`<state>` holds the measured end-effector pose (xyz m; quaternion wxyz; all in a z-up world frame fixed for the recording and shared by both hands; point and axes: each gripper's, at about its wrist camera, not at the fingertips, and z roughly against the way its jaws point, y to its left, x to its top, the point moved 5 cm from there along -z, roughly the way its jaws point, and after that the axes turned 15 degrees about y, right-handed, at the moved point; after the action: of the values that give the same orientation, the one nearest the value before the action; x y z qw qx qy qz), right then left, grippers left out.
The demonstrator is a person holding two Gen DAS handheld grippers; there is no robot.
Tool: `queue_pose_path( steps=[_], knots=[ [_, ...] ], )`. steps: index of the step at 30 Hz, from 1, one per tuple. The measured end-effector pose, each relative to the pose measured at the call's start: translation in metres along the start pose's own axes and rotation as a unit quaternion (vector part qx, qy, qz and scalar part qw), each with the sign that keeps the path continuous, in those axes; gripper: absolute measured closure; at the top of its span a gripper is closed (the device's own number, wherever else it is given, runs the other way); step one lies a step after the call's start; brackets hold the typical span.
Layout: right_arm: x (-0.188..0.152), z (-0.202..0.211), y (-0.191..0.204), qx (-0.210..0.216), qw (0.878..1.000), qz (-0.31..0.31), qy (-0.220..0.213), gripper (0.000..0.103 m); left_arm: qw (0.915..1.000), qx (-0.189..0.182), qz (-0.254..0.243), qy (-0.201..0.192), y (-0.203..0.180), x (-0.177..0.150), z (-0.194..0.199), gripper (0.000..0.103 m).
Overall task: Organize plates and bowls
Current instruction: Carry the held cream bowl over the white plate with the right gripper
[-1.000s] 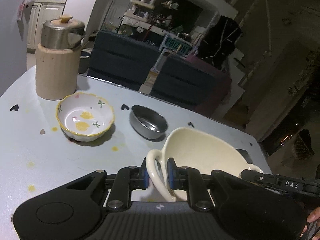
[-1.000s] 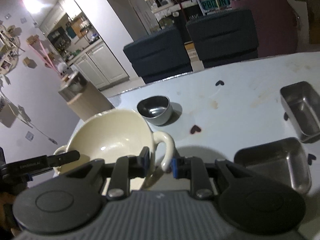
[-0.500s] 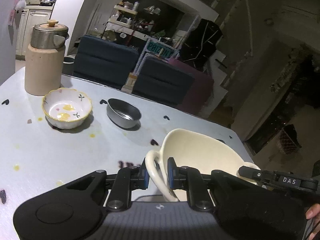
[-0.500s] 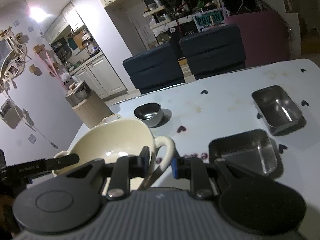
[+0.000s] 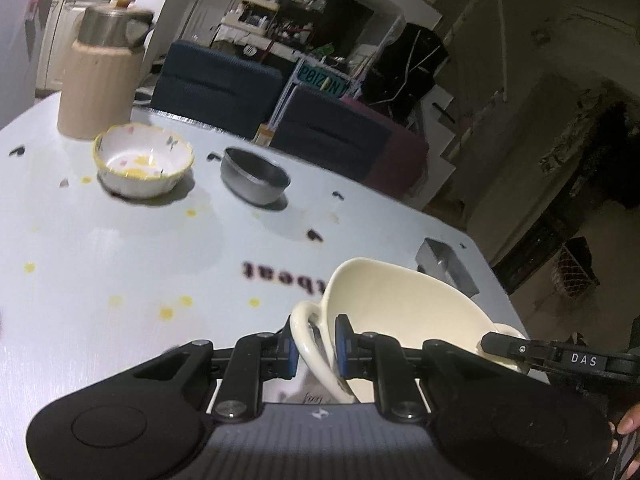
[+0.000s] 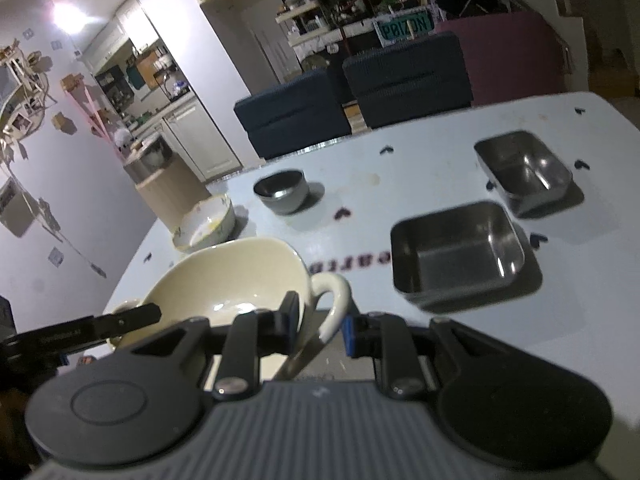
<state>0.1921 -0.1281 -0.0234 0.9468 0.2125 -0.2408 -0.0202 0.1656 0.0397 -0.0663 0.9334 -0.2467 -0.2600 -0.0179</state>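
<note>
Two grippers, the left gripper point(image 5: 316, 346) and right gripper point(image 6: 322, 326), each pinch a handle of the big cream two-handled bowl point(image 5: 404, 312). It has moved back across the pale table point(image 5: 120, 248), nearer the square steel trays point(image 6: 456, 252), maybe to sit there.

Left gripper point(image 5: 316, 350): black body with ribbed grey deck, round disc bosses either side, silver screws, blue pads on black fingers. Right gripper point(image 6: 322, 326) matches it; its finger reads "DAS".
</note>
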Motion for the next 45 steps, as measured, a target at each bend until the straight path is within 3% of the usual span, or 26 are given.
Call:
queue_pose_path(
  steps=[22, 45],
  knots=[
    [-0.01, -0.025, -0.003, -0.031, 0.998, -0.001, 0.061, 0.077, 0.9984, 0.018, 0.026, 0.047, 0.022, -0.012, -0.034, 0.082],
    [-0.012, -0.035, -0.001, -0.05, 0.995, 0.018, 0.083, 0.077, 0.9953, 0.032, 0.039, 0.083, 0.033, -0.02, -0.055, 0.077]
  ],
)
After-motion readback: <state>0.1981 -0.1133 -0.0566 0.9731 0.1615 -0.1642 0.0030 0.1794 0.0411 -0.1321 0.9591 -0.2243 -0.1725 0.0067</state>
